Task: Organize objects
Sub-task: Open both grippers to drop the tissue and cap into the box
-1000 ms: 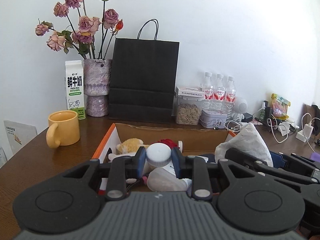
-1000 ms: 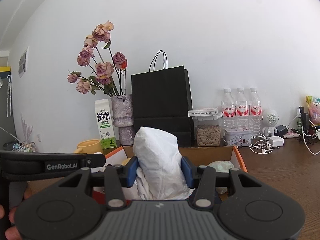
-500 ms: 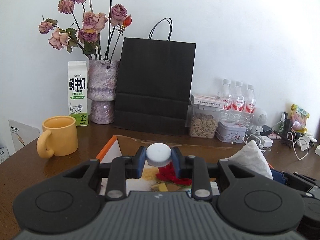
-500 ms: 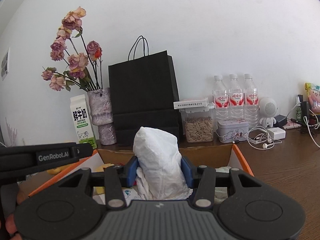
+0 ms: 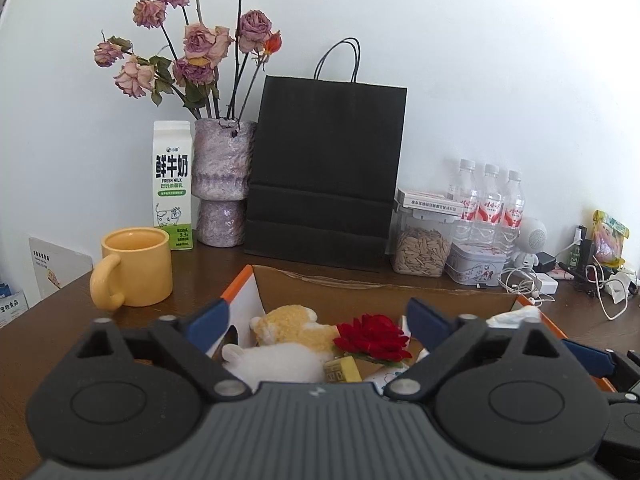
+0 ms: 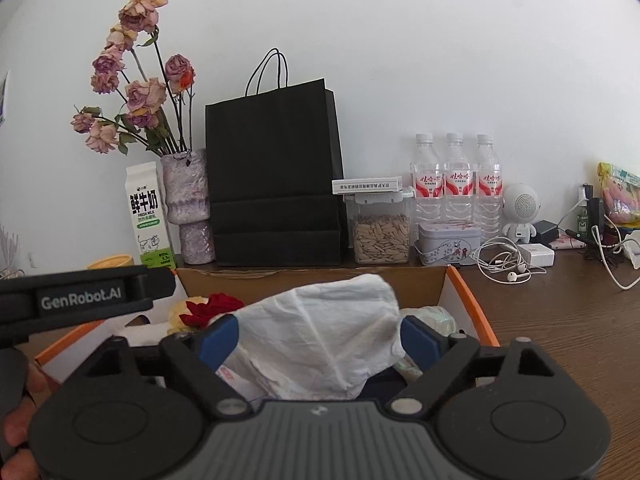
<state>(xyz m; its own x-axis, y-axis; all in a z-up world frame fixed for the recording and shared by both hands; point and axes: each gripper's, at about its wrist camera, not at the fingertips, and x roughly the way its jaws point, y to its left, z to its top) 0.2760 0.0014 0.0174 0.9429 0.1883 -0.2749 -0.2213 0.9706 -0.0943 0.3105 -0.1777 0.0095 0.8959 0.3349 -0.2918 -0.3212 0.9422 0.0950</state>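
An open cardboard box (image 5: 360,294) with orange edges holds a plush toy (image 5: 292,322), a red rose (image 5: 372,338) and a small yellow block (image 5: 342,370). My left gripper (image 5: 318,320) is open and empty above the box. The white-capped bottle it held is out of sight. My right gripper (image 6: 320,336) is open, its blue pads wide apart on either side of a white tissue pack (image 6: 320,340) that lies in the box (image 6: 460,292). I cannot tell whether the pads touch the pack. The left gripper's body (image 6: 80,300) shows at the left of the right wrist view.
A yellow mug (image 5: 134,266) stands left of the box. Behind it are a milk carton (image 5: 172,184), a vase of dried roses (image 5: 222,180), a black paper bag (image 5: 324,168), a seed jar (image 5: 420,240), a tin (image 5: 476,266), water bottles (image 5: 490,200), and cables (image 6: 504,264) at the right.
Both grippers have opened. The left one let go of the white-capped bottle, which is no longer in view. The right one released the tissue pack, which now lies lower in the box.
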